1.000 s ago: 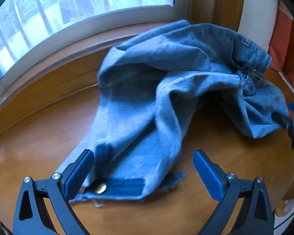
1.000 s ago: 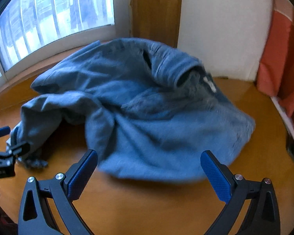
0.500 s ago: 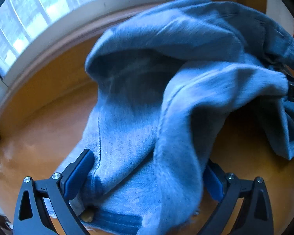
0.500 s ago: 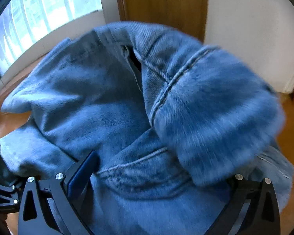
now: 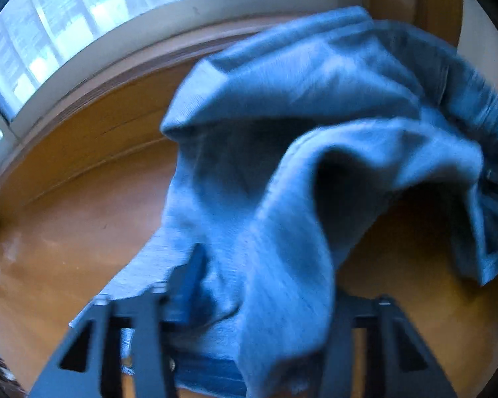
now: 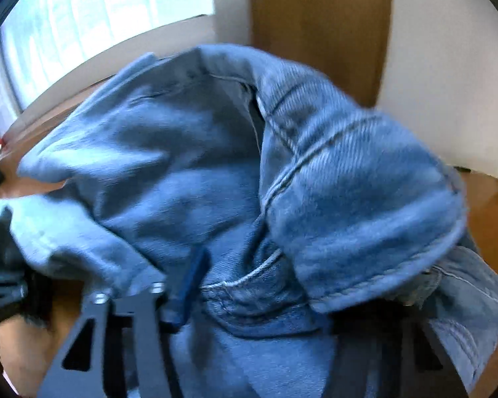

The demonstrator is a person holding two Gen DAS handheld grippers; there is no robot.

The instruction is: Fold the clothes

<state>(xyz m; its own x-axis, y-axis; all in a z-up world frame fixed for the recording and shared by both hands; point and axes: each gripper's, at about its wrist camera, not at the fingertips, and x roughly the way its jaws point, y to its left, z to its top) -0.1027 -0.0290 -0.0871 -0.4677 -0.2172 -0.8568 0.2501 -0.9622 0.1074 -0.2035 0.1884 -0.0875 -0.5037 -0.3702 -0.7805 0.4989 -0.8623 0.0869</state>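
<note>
Now, left gripper [image 5: 249,285]: just been closing, pinching the jeans [image 5: 282,132].
Right gripper [image 6: 259,285]: just been closing, pinching the jeans too.
Jeans: bunched on the wooden floor [image 5: 66,232] by the window [image 5: 83,10].

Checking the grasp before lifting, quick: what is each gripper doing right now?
Left gripper: just closing, shut on the crumpled blue denim jeans.
Right gripper: just closing, shut on the same jeans.

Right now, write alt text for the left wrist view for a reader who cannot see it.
A crumpled pair of blue jeans lies on a wooden table under a window, one fold bunched between the fingers of the left gripper, whose jaws have just been closing on the denim. The right finger is hidden under the cloth.
</note>
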